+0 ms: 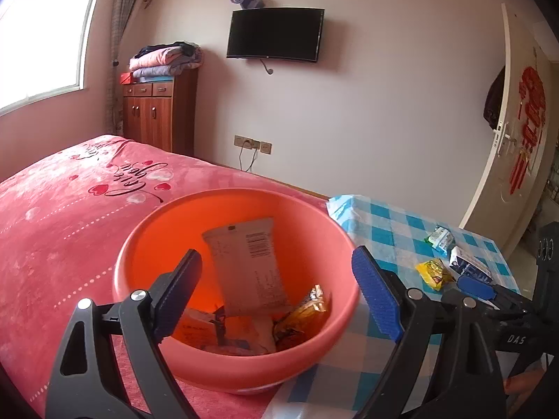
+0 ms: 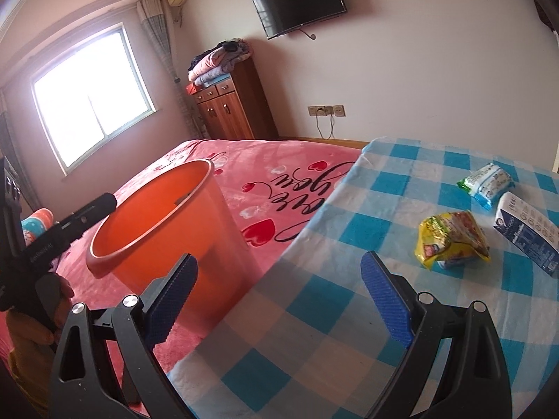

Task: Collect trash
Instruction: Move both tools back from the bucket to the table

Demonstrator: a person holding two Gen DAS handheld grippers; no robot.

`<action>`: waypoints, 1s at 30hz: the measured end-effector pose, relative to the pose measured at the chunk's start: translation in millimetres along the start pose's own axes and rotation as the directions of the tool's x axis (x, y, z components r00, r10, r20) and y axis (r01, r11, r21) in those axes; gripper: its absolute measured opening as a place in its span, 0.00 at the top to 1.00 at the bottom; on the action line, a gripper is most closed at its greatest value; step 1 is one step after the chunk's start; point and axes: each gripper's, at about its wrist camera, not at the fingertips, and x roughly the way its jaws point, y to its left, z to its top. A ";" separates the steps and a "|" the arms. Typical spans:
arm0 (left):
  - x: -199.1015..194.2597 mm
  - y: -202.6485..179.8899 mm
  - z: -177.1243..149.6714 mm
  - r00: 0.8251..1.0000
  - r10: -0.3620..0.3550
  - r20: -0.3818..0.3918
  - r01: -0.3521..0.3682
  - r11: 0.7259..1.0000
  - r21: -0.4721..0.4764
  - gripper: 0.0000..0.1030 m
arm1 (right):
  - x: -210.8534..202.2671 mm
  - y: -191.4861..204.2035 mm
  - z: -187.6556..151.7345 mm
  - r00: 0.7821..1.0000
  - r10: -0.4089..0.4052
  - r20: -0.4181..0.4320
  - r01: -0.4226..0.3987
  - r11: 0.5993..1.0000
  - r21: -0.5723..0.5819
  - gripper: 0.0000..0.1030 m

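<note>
An orange bin (image 1: 237, 359) stands on the pink bed beside the checked table. It holds a white wrapper (image 1: 248, 269), a golden wrapper (image 1: 307, 310) and other scraps. My left gripper (image 1: 279, 296) is open and empty, hovering over the bin's mouth. My right gripper (image 2: 279, 303) is open and empty above the table's left edge; the bin (image 2: 167, 230) is to its left. On the table lie a yellow packet (image 2: 450, 241), a blue-and-white carton (image 2: 527, 234) and a green-and-white pack (image 2: 487, 183). They also show in the left wrist view: packet (image 1: 435, 272), carton (image 1: 468, 265), pack (image 1: 440, 239).
The table has a blue-and-white checked cloth (image 2: 349, 209). The bed (image 1: 63, 216) has a pink blanket. A wooden cabinet (image 1: 159, 111) with folded clothes stands at the far wall under a TV (image 1: 274, 33). A white door (image 1: 517, 132) is on the right.
</note>
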 end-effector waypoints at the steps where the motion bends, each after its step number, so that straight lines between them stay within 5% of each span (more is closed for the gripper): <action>1: -0.2 -3.0 0.1 1.000 -0.003 0.000 0.003 1.000 0.006 0.15 | -1.0 -1.6 -1.4 1.000 -0.006 0.003 0.006 1.000 -0.001 0.09; 30: 5.1 -84.2 -13.0 0.995 -0.079 -0.056 0.086 0.986 0.140 0.15 | -35.7 -75.8 -35.4 0.996 -0.078 0.046 0.073 0.993 0.088 0.09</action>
